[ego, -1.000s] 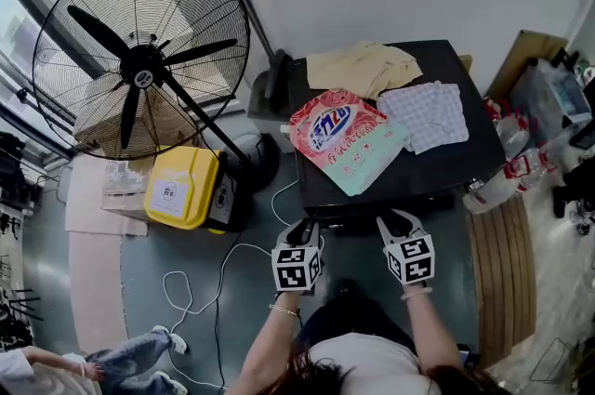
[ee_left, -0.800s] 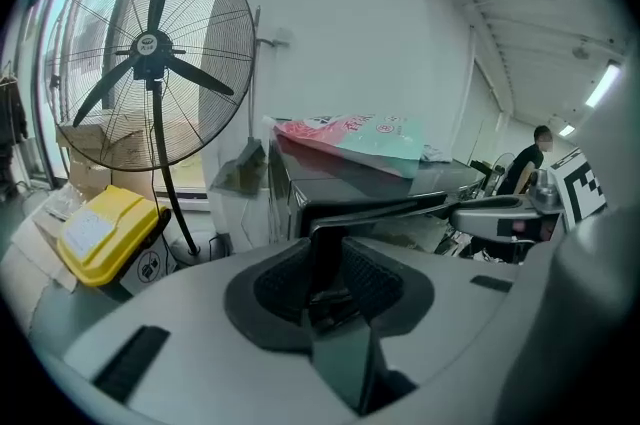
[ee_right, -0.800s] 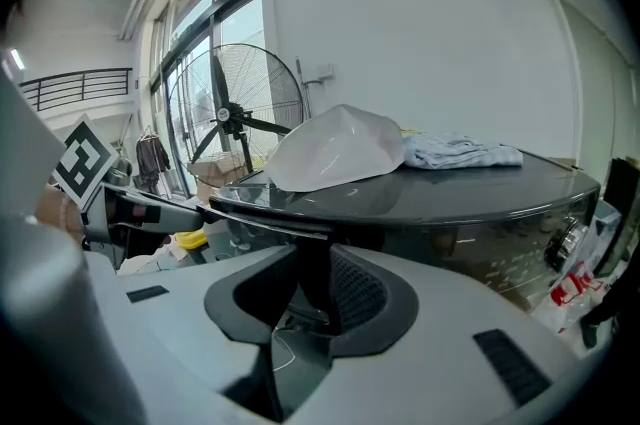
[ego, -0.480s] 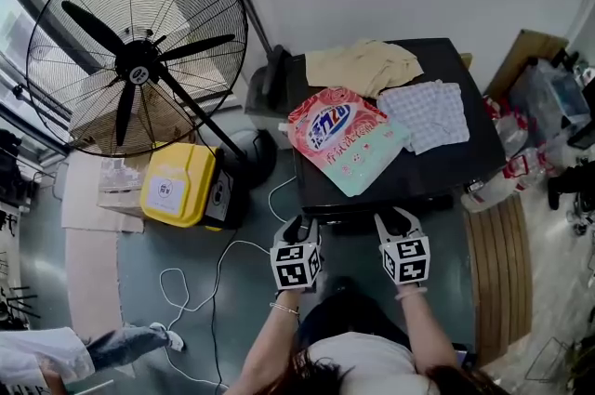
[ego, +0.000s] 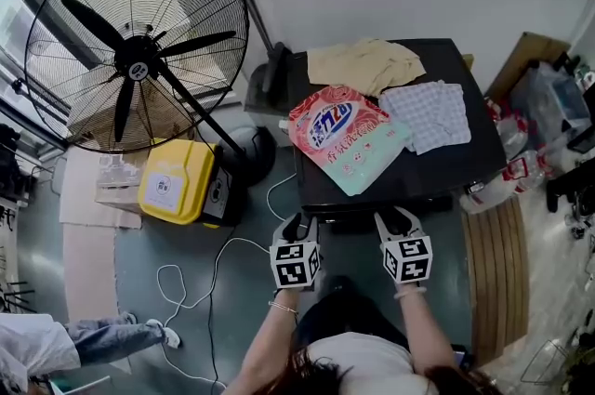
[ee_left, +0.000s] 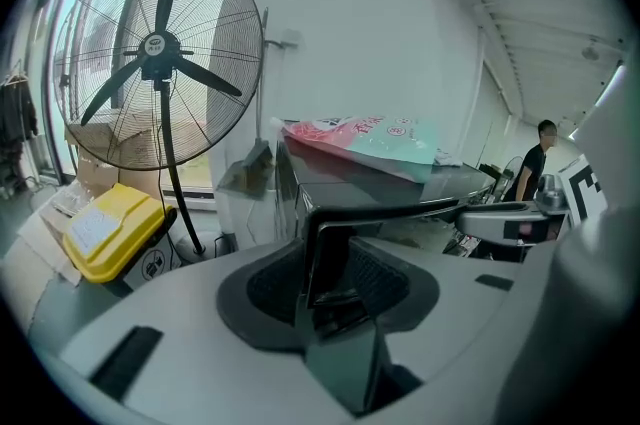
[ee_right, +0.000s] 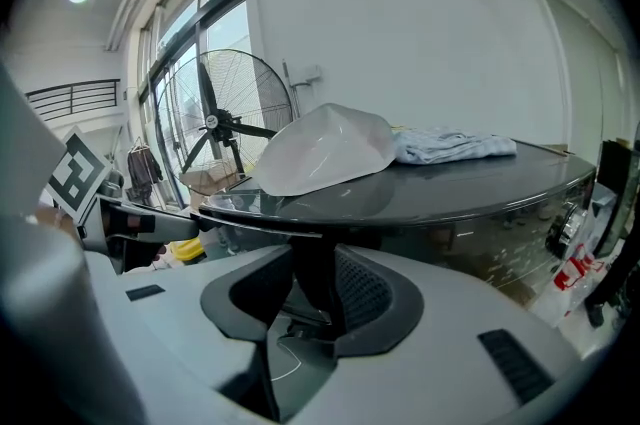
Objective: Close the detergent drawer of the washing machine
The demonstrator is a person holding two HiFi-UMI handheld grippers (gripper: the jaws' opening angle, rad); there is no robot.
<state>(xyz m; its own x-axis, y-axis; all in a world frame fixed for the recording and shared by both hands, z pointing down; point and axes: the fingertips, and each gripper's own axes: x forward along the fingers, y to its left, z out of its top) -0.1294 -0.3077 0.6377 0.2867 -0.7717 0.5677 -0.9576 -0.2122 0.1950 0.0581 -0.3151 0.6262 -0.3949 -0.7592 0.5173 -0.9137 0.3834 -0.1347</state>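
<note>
Nothing reads clearly. The detergent bag (ego: 349, 138) on the washing machine (ego: 469, 156) bears large blue-and-white characters on pink and a red line below, too small to make out. Far left, the yellow box (ego: 172, 182) has a white label and the fan (ego: 138, 68) a hub badge, both illegible.

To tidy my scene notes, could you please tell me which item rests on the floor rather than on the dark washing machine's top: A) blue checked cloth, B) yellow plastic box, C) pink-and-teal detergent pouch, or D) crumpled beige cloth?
B: the yellow plastic box stands on the floor beside the dark washing machine, whose top carries the other three.
</note>
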